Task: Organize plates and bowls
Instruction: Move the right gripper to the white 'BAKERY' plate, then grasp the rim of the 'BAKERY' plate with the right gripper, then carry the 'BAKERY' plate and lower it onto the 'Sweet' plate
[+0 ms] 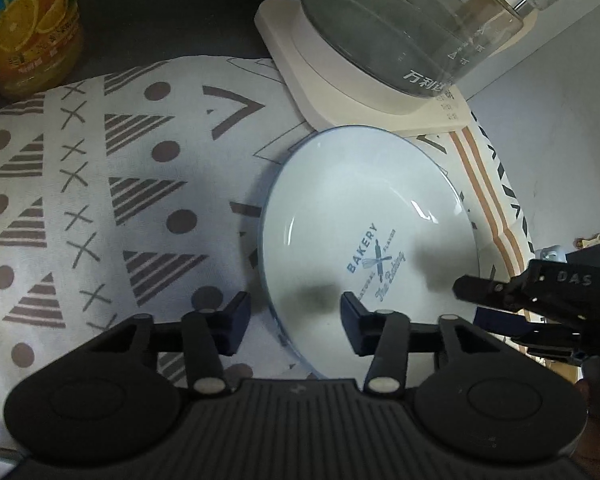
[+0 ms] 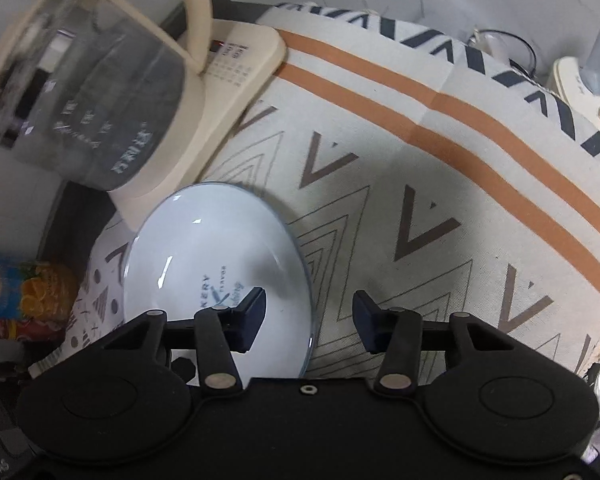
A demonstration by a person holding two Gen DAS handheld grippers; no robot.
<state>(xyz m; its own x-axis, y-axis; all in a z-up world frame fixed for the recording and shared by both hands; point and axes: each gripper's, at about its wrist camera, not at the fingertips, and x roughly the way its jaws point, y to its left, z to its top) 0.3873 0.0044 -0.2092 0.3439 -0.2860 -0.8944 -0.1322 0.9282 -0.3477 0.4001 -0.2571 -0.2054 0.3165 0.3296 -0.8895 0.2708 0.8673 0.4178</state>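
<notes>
At the bottom of the frame, the left gripper [image 1: 294, 326] and right gripper [image 2: 309, 322] each straddle a rim of the plate [image 1: 360, 216], jaws apart and not squeezing. The plate lies mid-frame on the cloth [image 1: 100, 184], smooth and breakable (hold its edges). It says "BAKERY". Behind stands the kettle [image 1: 416, 28].

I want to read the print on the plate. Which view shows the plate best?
The left wrist view: the plate lies almost whole there, its BAKERY print clear. In the right wrist view it is smaller, and a finger of the right hand-held gripper covers part of the print.
</notes>
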